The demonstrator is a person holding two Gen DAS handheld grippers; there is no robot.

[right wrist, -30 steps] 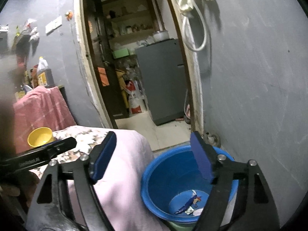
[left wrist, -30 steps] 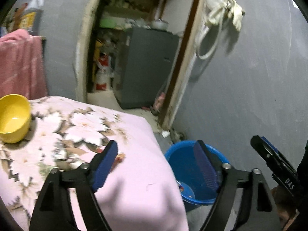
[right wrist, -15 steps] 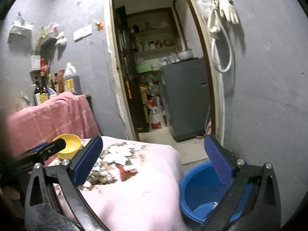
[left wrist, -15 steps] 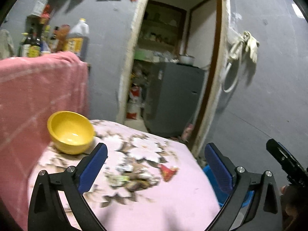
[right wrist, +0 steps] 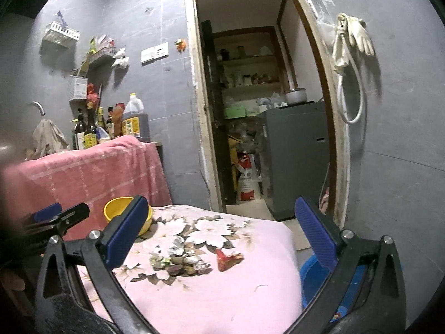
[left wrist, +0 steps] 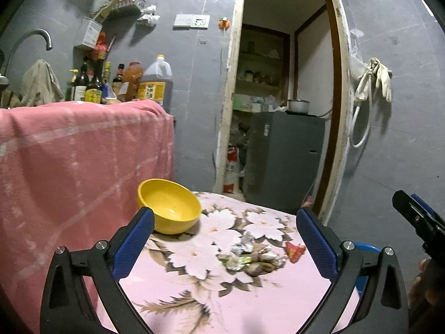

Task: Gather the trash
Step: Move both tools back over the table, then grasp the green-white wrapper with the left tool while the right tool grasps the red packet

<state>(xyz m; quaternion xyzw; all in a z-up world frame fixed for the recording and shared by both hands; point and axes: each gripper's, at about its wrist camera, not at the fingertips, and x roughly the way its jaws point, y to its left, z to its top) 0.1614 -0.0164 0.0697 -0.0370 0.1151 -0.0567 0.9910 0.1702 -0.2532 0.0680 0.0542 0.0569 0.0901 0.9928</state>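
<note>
A heap of crumpled wrappers and shells (left wrist: 251, 257) (right wrist: 178, 260) lies on the pink flowered tablecloth (left wrist: 236, 300) (right wrist: 222, 297), with a red wrapper (left wrist: 294, 250) (right wrist: 226, 258) at its right. My left gripper (left wrist: 224, 239) is open and empty, held level above the table's near side, short of the heap. My right gripper (right wrist: 222, 231) is also open and empty, beside the left one and a little back from the trash. A blue bucket (right wrist: 314, 278) (left wrist: 365, 250) stands on the floor at the table's right edge.
A yellow bowl (left wrist: 169, 206) (right wrist: 122, 213) sits at the table's far left. Behind it a counter draped in a pink cloth (left wrist: 78, 161) carries several bottles. An open doorway (right wrist: 250, 128) shows a grey cabinet (right wrist: 294, 158). Gloves and a hose (right wrist: 350, 44) hang on the right wall.
Both grippers swung left from over the blue bucket to face the table and its trash heap. The left jaws spread wider. Both stayed empty.
</note>
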